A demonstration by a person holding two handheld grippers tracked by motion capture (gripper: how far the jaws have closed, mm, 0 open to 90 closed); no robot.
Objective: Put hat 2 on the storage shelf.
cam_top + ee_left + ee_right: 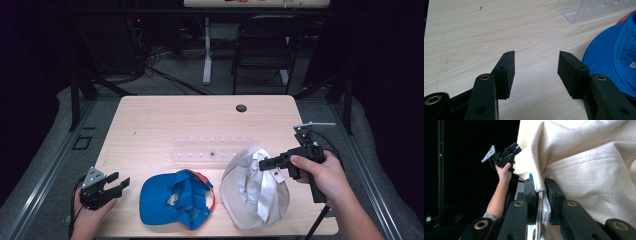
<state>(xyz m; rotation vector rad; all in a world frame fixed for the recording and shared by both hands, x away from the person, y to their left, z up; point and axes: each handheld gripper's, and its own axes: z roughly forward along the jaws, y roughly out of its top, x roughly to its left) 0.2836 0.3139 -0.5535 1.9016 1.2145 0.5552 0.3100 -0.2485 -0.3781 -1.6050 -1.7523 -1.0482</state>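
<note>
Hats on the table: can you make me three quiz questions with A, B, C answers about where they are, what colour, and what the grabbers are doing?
1. Where does the blue cap lie?
A. Beside the cream hat, on the left gripper's side
B. On the chair
C. On top of the clear plastic rack

2. How many hats are on the table?
A. One
B. Two
C. Four

3. What is the right gripper doing?
A. Hanging open over bare wood
B. Pinching the blue cap
C. Pinching the cream hat

Answers:
1 A: in the high view it lies between the left gripper and the cream hat.
2 B: one blue, one cream.
3 C: the right gripper view shows cream cloth clamped between its jaws, while the left gripper's jaws stand apart over wood.
</note>
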